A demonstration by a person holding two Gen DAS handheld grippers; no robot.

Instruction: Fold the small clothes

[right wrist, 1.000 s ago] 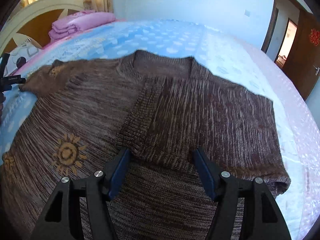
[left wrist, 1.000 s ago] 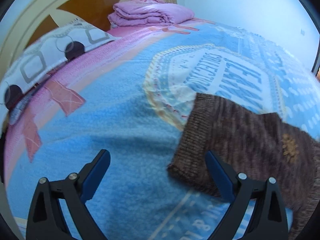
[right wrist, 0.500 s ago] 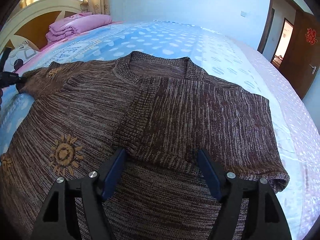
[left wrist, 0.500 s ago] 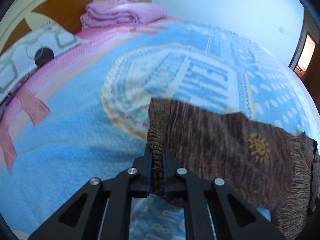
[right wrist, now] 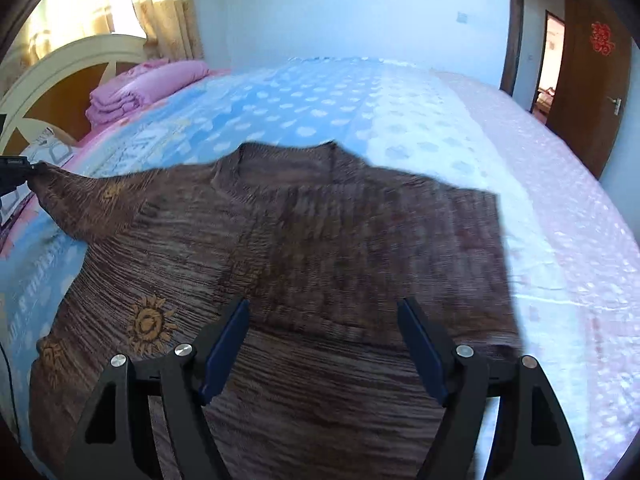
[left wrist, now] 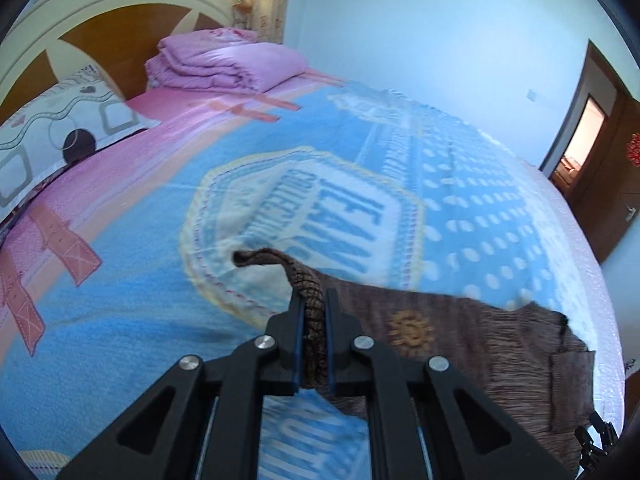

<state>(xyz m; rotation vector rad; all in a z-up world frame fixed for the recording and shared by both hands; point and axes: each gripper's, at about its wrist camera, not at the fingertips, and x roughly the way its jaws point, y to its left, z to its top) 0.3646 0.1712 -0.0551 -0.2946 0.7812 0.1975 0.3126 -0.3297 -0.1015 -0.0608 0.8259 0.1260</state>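
A brown knit sweater (right wrist: 320,264) with orange sun motifs lies on the blue bedspread (right wrist: 320,96). Its right sleeve is folded across the chest. My left gripper (left wrist: 313,304) is shut on the ribbed cuff (left wrist: 310,296) of the left sleeve and holds it lifted off the bed; the sleeve (left wrist: 460,332) trails down to the right. In the right wrist view the left gripper (right wrist: 16,168) shows at the far left with the raised sleeve (right wrist: 80,200). My right gripper (right wrist: 322,336) is open and empty, hovering over the sweater's lower body.
A folded pink quilt (left wrist: 224,60) and a patterned pillow (left wrist: 60,120) lie at the headboard (left wrist: 100,20). An open wooden door (right wrist: 588,76) is at the far right. The bedspread (left wrist: 160,240) extends left of the sweater.
My left gripper closed on the sleeve cuff and lifted it off the bed. My right gripper stayed open and drew back a little over the sweater.
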